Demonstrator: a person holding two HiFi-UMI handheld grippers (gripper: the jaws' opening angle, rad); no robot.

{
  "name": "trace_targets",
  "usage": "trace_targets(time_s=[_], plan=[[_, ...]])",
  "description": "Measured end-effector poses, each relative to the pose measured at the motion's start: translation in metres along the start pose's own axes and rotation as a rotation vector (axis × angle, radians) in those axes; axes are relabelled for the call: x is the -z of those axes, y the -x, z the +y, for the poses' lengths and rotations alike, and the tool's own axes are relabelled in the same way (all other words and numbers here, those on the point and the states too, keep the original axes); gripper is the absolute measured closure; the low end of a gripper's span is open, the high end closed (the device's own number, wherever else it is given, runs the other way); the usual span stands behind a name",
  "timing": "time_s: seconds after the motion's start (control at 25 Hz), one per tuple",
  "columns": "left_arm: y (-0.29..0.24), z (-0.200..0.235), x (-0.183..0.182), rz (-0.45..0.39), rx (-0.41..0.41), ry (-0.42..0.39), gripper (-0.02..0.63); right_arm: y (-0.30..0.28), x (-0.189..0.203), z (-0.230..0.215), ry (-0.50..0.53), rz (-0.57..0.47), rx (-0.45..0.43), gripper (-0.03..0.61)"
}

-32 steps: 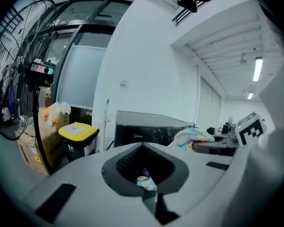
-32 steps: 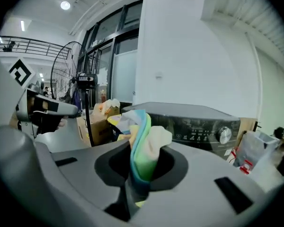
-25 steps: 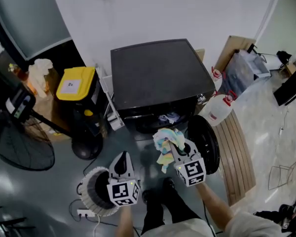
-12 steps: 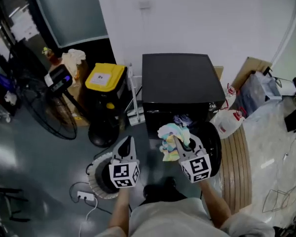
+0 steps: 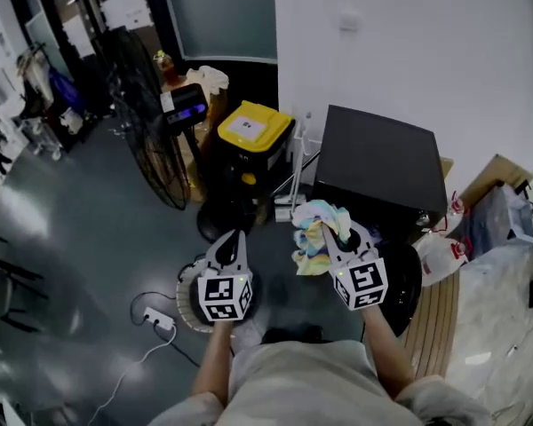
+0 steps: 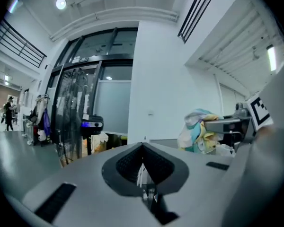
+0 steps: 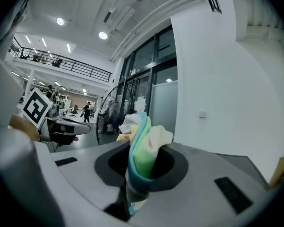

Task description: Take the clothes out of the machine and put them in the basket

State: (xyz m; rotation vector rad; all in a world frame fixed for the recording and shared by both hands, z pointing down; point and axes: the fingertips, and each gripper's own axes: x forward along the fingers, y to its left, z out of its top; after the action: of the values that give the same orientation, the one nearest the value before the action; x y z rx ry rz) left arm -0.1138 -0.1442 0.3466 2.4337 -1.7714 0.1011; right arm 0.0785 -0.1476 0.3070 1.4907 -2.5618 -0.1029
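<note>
Both tongs have risen and swung leftward away from the front of the black box-shaped washing machine (image 5: 382, 171) since the earlier frame. The view has turned with them, so the machine now lies at right. The crumpled bundle of pastel yellow, blue and white cloth (image 5: 315, 238), earlier directly before the machine's front, is now off its front-left corner, outside the machine and held in the air.

Right gripper (image 5: 327, 231): clenched on the cloth bundle. Its own view shows the fabric pinched between the two jaws, with folds standing above them and a tail hanging below.

Left gripper (image 5: 237, 238): jaws closed together, nothing between them. It is positioned left of the machine's front, beside the right gripper and apart from it, above the white round ribbed basket (image 5: 186, 302).

Basket: on the grey floor (image 5: 80, 264), left of and in front of the machine. Its contents cannot be determined, as the left gripper covers it.

Round black machine door (image 5: 407, 278): swung open at the machine's front, right of the right gripper.

Black bin with yellow lid (image 5: 253, 131): just left of the machine
</note>
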Motion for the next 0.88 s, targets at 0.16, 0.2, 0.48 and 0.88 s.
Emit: trace_targets(time_s=[0.16, 0.2, 0.48, 0.88], plan=[[0.038, 0.047, -0.001, -0.006, -0.127, 0.020, 0.595, -0.026, -0.014, 0.049, 0.012, -0.020, -0.131, 0.509], [0.049, 0.058, 0.000, -0.006, -0.160, 0.021, 0.595, -0.032, -0.018, 0.063, 0.016, -0.026, -0.168, 0.509], [0.127, 0.126, 0.017, 0.024, -0.387, 0.042, 0.595, -0.066, -0.031, 0.162, 0.031, -0.055, -0.420, 0.509], [0.225, 0.185, 0.048, 0.060, -0.622, 0.101, 0.595, -0.089, -0.021, 0.288, 0.029, -0.030, -0.684, 0.509]])
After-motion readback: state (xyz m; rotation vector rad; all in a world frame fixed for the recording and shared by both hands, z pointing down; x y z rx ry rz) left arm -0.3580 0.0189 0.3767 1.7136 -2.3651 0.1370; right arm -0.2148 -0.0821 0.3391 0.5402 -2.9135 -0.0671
